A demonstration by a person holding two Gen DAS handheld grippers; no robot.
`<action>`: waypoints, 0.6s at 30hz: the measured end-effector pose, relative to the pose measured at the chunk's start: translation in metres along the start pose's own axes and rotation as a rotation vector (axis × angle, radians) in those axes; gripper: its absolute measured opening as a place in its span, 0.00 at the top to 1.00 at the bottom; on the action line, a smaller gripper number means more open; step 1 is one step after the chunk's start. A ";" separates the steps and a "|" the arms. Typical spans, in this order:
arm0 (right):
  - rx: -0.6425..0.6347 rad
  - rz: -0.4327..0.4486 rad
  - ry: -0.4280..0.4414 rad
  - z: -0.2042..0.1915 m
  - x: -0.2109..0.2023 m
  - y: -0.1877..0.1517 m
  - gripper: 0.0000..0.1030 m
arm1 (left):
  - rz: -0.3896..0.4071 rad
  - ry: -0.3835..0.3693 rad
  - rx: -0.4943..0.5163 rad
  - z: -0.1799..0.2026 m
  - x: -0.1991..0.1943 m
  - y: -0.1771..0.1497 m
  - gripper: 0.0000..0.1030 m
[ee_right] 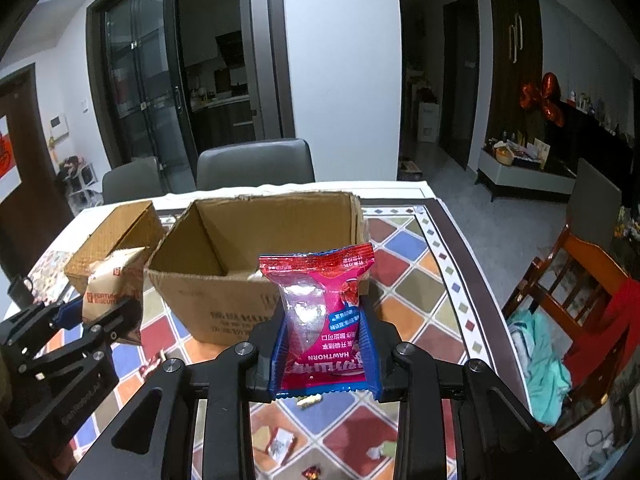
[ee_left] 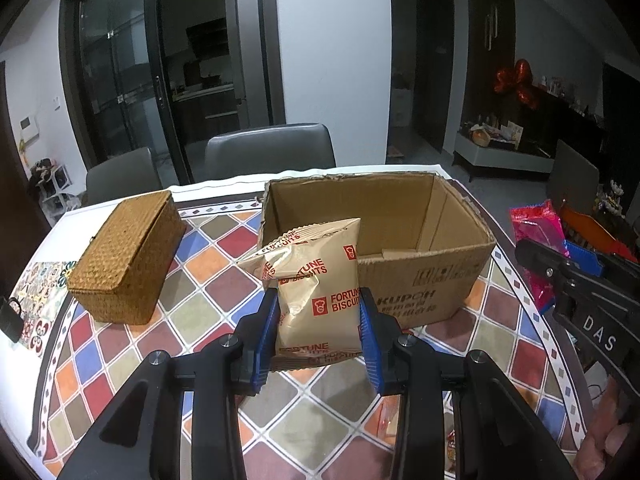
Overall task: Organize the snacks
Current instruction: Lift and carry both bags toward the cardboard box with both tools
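Note:
My left gripper (ee_left: 319,312) is shut on a tan Fortune Biscuits packet (ee_left: 316,280) and holds it above the table, just in front of the open cardboard box (ee_left: 424,280). My right gripper (ee_right: 324,328) is shut on a pink hawthorn snack packet (ee_right: 324,304), held before the box's (ee_right: 224,300) near right corner. The left gripper with its tan packet (ee_right: 108,292) shows at the left of the right wrist view. The right gripper with the pink packet (ee_left: 538,236) shows at the right of the left wrist view.
A closed wicker basket (ee_left: 128,256) stands left of the box on the patterned tablecloth (ee_left: 224,276). Several small wrapped snacks (ee_right: 282,446) lie on the table near me. Grey chairs (ee_left: 270,148) stand behind the table and a wooden chair (ee_right: 576,280) at the right.

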State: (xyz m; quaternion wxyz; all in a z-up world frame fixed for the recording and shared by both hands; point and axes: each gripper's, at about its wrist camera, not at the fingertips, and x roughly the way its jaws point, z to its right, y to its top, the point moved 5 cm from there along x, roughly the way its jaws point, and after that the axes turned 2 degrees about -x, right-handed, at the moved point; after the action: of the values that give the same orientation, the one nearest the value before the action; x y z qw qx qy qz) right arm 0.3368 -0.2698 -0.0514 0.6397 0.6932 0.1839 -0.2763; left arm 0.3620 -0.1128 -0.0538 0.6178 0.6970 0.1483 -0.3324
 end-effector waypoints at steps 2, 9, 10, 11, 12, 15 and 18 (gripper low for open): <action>-0.001 0.003 0.001 0.001 0.003 0.005 0.68 | 0.001 -0.003 0.001 0.000 0.003 0.003 0.63; -0.004 0.013 0.005 0.003 0.015 0.021 0.68 | 0.012 -0.013 0.004 0.000 0.016 0.021 0.63; -0.004 0.014 0.006 0.003 0.017 0.022 0.68 | 0.014 -0.014 0.004 0.000 0.018 0.023 0.63; -0.006 0.015 0.007 0.003 0.019 0.025 0.68 | 0.016 -0.014 0.004 0.000 0.019 0.026 0.63; -0.007 0.016 0.007 0.002 0.020 0.027 0.68 | 0.017 -0.014 0.003 0.000 0.021 0.028 0.63; -0.010 0.018 0.013 0.000 0.025 0.032 0.68 | 0.011 -0.016 -0.003 -0.001 0.028 0.035 0.63; -0.015 0.020 0.022 -0.002 0.030 0.035 0.68 | 0.009 -0.018 0.001 0.000 0.035 0.041 0.63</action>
State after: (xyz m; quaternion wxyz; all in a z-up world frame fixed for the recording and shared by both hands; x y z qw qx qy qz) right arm 0.3823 -0.2744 -0.0424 0.6456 0.6933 0.1857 -0.2609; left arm 0.4132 -0.1276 -0.0446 0.6203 0.6950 0.1395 -0.3356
